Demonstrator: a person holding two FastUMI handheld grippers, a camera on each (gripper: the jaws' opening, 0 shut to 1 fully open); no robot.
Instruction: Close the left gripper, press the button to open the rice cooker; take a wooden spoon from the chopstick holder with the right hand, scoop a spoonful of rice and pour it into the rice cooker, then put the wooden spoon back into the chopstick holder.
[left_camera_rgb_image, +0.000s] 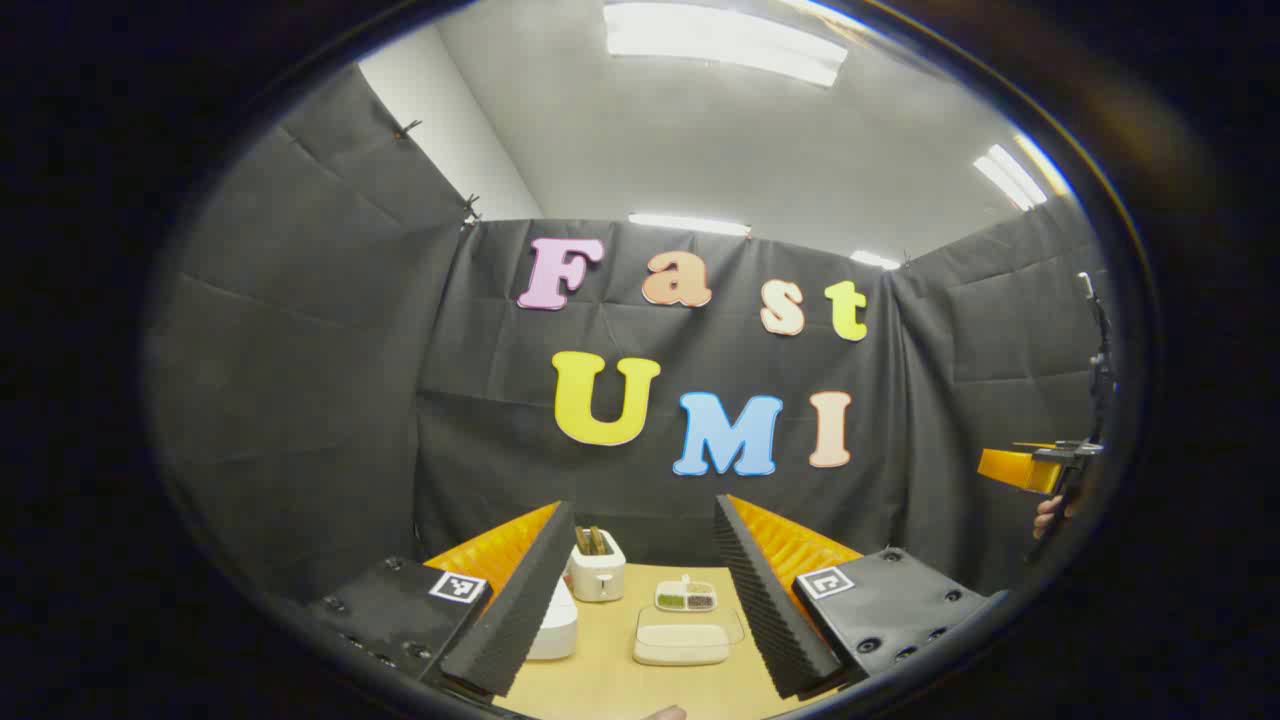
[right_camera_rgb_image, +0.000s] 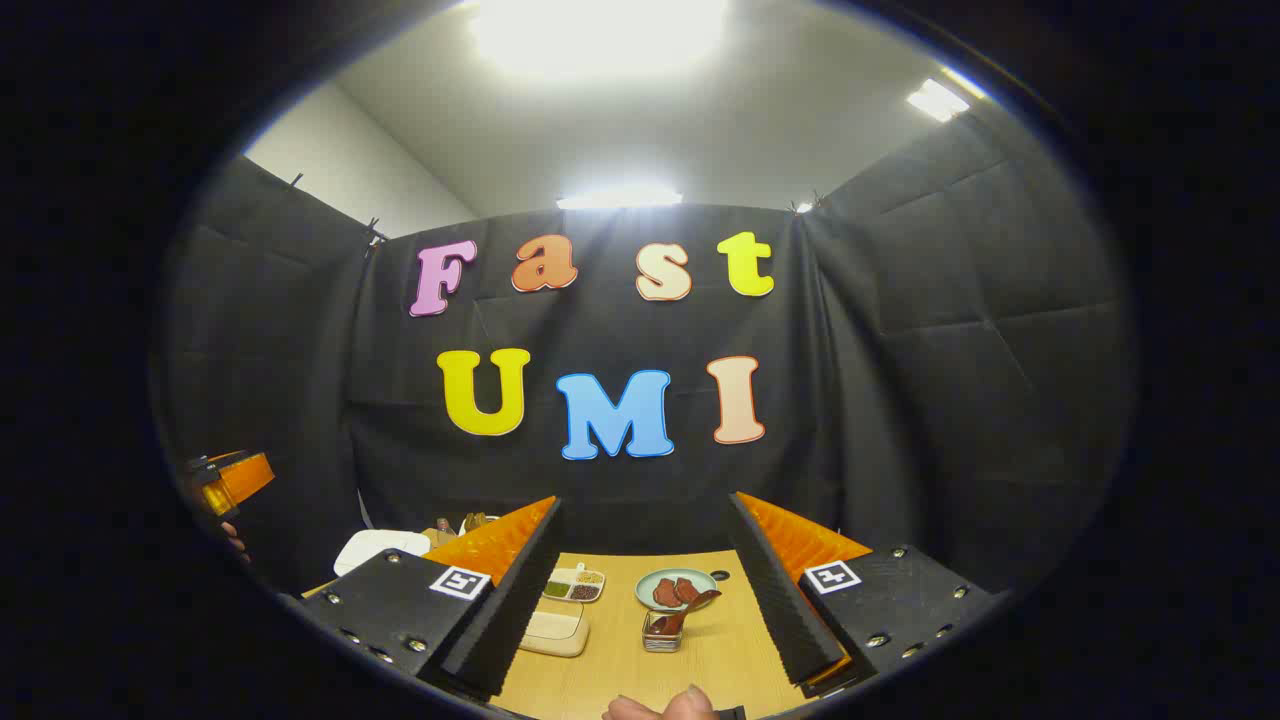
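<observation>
My left gripper (left_camera_rgb_image: 642, 508) is open and empty, held above the near edge of the wooden table (left_camera_rgb_image: 620, 690). Past its fingers stands a white chopstick holder (left_camera_rgb_image: 597, 575) with wooden handles sticking up. The white rice cooker (left_camera_rgb_image: 555, 628) sits just in front of the holder, half hidden by the left finger, lid down. My right gripper (right_camera_rgb_image: 644, 500) is open too, with nothing between its fingers. In the right gripper view the rice cooker (right_camera_rgb_image: 380, 548) lies at the far left. The other gripper shows small at each view's edge.
A divided dish of grains (left_camera_rgb_image: 686, 596) and a flat cream box (left_camera_rgb_image: 681, 645) sit mid-table. A plate with reddish pieces (right_camera_rgb_image: 675, 588) and a small glass cup holding a spoon (right_camera_rgb_image: 665, 628) stand further right. A fingertip (right_camera_rgb_image: 660, 708) shows at the bottom edge.
</observation>
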